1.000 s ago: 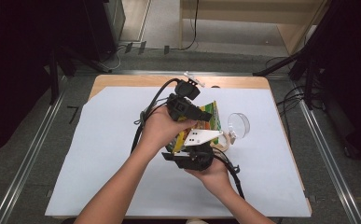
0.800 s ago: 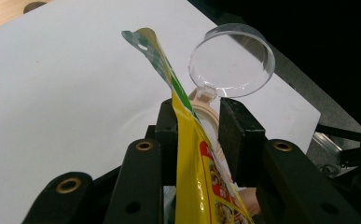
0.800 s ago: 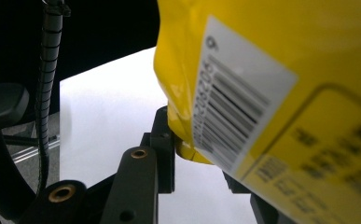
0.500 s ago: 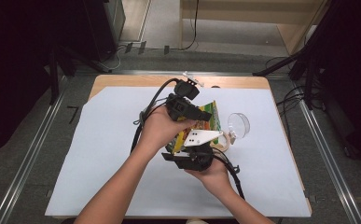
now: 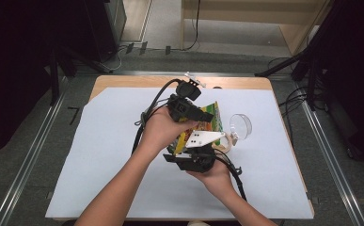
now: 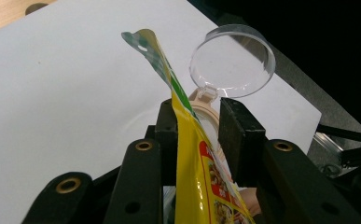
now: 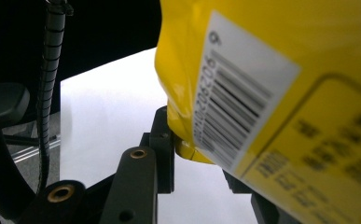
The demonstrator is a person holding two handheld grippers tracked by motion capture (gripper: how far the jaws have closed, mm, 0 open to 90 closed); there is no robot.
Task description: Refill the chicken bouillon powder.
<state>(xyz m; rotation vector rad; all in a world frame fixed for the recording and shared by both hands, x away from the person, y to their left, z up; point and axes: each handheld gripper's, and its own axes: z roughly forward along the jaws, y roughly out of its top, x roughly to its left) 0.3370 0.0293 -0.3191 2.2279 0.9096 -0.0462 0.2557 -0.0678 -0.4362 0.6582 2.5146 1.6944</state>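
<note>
Two grippers share one yellow snack pouch (image 5: 207, 123), held off the white sheet (image 5: 99, 150) near the table's middle. We hold the left gripper (image 6: 200, 126) from the far side, its jaws narrow and pinching the pouch just below its green top edge with the hang hole; the pouch runs edge-on between the pads. We hold the right gripper (image 7: 192, 154) from the near side, jaws likewise narrow and clamped on the pouch's lower corner, the barcode panel close to its camera.

Judgement: gripping at opposite ends keeps the pouch taut and raised, so its mouth can be pulled open or tipped without the bag folding. Just right of the pouch stands a small beige container (image 6: 205, 112) with its clear hinged lid (image 6: 232, 60) swung back and open. Judgement: the open lid and the pouch's top pointing toward it suggest we are lining up a pour. Both hands (image 5: 163, 129) sit close together, which limits slack between the two holds.
</note>
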